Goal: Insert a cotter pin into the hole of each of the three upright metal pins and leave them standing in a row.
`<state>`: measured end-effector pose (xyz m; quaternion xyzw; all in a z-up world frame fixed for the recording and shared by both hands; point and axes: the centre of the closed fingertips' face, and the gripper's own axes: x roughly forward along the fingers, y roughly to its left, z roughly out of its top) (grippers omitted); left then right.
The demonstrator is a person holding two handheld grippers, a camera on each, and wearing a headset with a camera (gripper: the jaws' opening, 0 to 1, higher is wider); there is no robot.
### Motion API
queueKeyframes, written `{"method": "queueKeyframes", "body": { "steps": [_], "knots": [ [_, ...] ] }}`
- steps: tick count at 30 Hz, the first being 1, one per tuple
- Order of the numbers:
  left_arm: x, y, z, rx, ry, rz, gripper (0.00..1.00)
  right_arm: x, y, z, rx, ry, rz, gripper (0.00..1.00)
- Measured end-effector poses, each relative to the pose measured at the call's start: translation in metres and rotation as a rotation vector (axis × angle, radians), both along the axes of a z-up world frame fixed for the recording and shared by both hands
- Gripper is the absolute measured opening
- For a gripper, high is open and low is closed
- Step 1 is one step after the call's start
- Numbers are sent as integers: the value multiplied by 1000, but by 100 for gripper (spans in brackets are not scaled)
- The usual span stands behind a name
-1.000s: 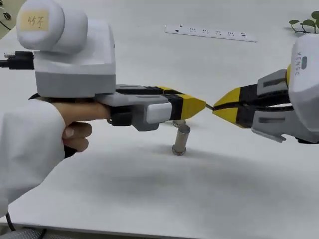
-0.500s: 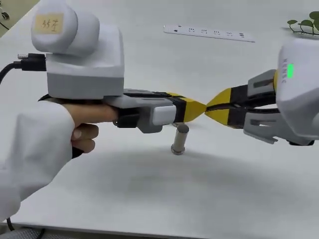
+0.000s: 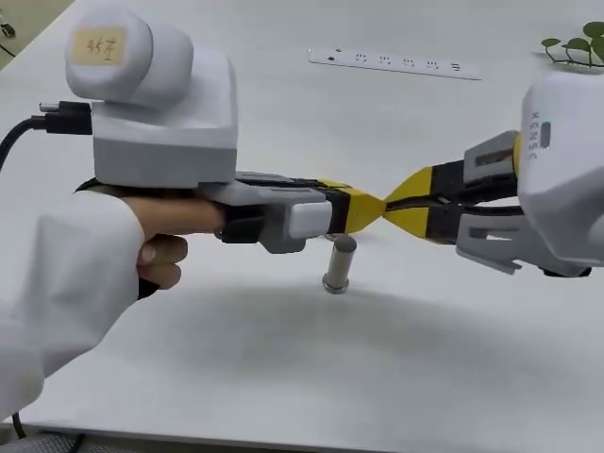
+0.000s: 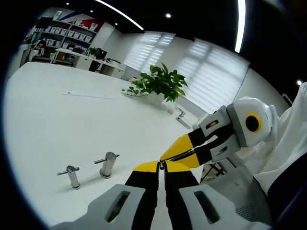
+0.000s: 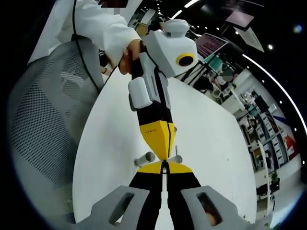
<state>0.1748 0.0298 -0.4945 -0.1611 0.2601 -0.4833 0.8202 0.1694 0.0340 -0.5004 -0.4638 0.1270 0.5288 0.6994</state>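
The left hand-held gripper (image 4: 162, 166) and right hand-held gripper (image 5: 164, 167) meet tip to tip above a short upright silver metal pin (image 4: 108, 165), both with jaws pressed together; any hold is too small to tell. A 2nd such pin (image 4: 72, 176) stands beside it on the plain white worktop (image 3: 283, 359). Well beyond the pin lie a long white power strip (image 3: 394, 64) and leafy green plant (image 4: 160, 82), slatted window blinds (image 4: 216, 72) behind.

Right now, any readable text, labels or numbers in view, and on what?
"KENSC", last letter unsure: side of the right hand-held gripper.
Handwritten yellow sticker on the left hand-held gripper: too blurred to read.
Marks on the power strip: too small to read.
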Motion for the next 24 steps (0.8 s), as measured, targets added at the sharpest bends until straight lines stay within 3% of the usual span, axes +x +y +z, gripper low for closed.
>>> {"method": "queueKeyframes", "body": {
  "steps": [4, 7, 10, 13, 16, 18, 20, 24],
  "knots": [
    [-2, 0, 0, 2, 5, -7, 0, -1, 0, -1, -3, 0, 4, 0],
    [-4, 2, 0, 14, -8, -29, 0, -3, 2, -1, 1, 4, 7, 0],
    [-4, 3, 1, 1, 13, -21, 0, -2, 4, 1, 9, 2, 6, 0],
    [-5, 4, 4, 16, -21, -25, 0, -2, 5, 2, 17, 3, 3, 0],
    [-5, 5, 5, 11, -24, -25, 0, -1, 5, 3, 19, 0, 2, 0],
    [-6, 5, 4, 15, -26, -33, 0, -2, 5, 3, 21, 23, 0, 0],
    [-7, 5, 5, 20, -40, -38, 0, -4, 5, 5, 22, 13, 1, 0],
    [-8, 4, 5, 23, -35, -40, 0, -5, 5, 4, 20, 14, 1, 0]
  ]
}}
